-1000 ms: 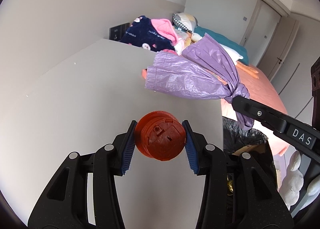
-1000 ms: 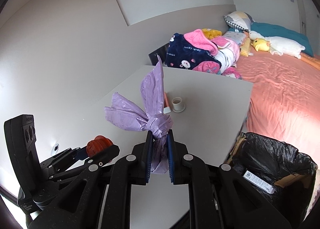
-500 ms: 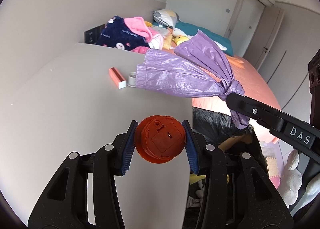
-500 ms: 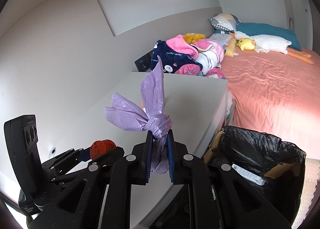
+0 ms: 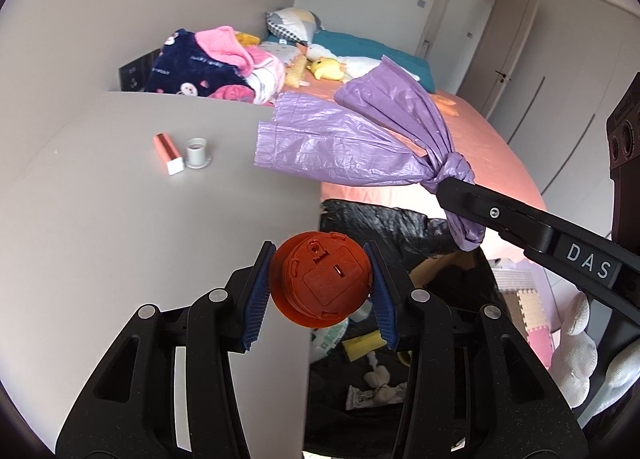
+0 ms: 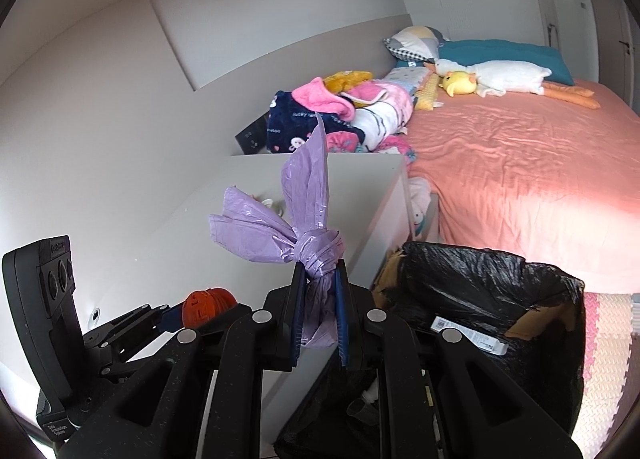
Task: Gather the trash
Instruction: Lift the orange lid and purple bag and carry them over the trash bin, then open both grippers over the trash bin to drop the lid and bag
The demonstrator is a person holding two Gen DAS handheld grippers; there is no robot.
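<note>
My left gripper [image 5: 320, 291] is clamped on an orange round plastic piece [image 5: 322, 279], its blue pads [image 5: 258, 299] pressed against the piece at 9 and 3 o'clock, spread only as wide as the piece itself. The flat underside of the piece, with a square moulded panel, faces the camera. I am holding it in the air right over the edge of the grey table [image 5: 120, 219], with the black-lined trash bin [image 5: 380, 227] showing past it from 1 to 5 o'clock.

My right gripper [image 6: 319, 307] is pinched nearly shut on a knotted purple plastic bag [image 6: 296, 215], gripping the bunched neck just under the knot; the two loose tails fan out above the pads toward 12 and 10 o'clock. In the left wrist view the same bag [image 5: 360, 143] sits at 1 o'clock of the orange piece, well apart from it, with the right gripper's finger coming in from 3 o'clock. From the right wrist, the bin [image 6: 480, 291] lies at 4 o'clock of the bag, open, with a white labelled packet resting inside near its rim, and the left gripper with the orange piece [image 6: 208, 305] shows at 8 o'clock.

On the table, at 11 o'clock of the orange piece, a small orange box [image 5: 168, 151] lies just beside a little white cup [image 5: 197, 153].
</note>
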